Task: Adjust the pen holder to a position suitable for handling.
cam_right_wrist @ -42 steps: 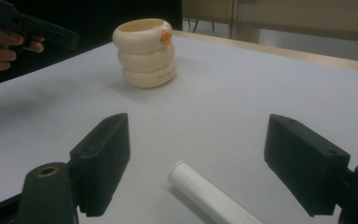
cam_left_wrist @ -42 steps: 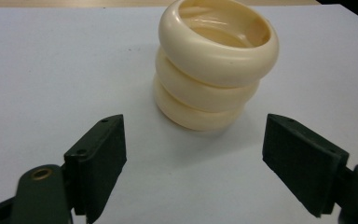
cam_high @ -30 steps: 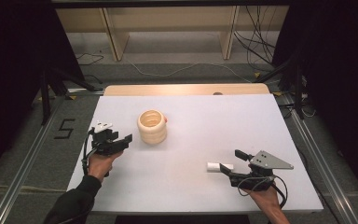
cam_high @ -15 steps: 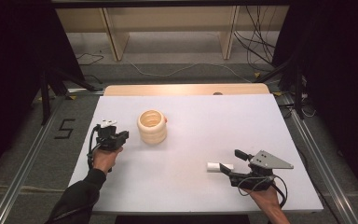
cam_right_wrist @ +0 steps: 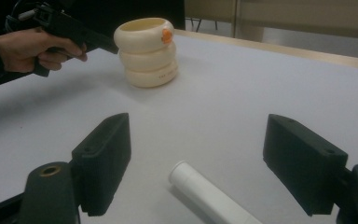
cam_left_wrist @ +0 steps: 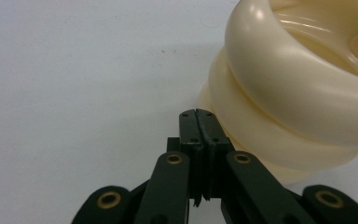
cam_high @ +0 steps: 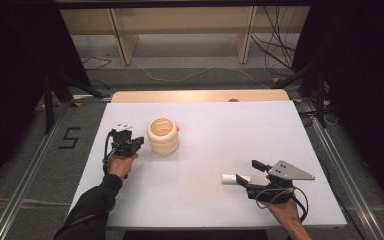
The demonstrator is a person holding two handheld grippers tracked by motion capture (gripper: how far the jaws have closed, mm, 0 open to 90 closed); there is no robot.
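A: From the high view, what is the surface like?
B: A plain white tabletop (cam_high: 205,150) with a strip of pale wood along its far edge. Dark floor surrounds it, with metal rails on both sides, a "5" marked on the floor (cam_high: 70,137) at the left, cables and wooden legs beyond.

A: And what is on it?
B: A cream ribbed container (cam_high: 163,135), like three stacked rings, stands upright left of centre. A small white tube (cam_high: 229,178) lies near the front right. The left gripper (cam_high: 139,141) points at the container from just beside it; the right gripper (cam_high: 247,172) sits at the tube, a grey three-cornered plate on top.

A: What does the left gripper view add?
B: Its jaws are pressed together with nothing between them, at the left gripper (cam_left_wrist: 199,114) tips. The cream ribbed container (cam_left_wrist: 298,88) bulges just beyond and to the right; I cannot tell whether they touch.

A: And the right gripper view?
B: The jaws of the right gripper (cam_right_wrist: 198,158) stand wide apart, and the white tube (cam_right_wrist: 205,191) lies on the tabletop (cam_right_wrist: 242,98) between them, touching neither. Farther off, the cream ribbed container (cam_right_wrist: 148,51) shows an orange spot near its rim, which the high view barely hints at, and a hand (cam_right_wrist: 32,51) holds the other gripper against its side.
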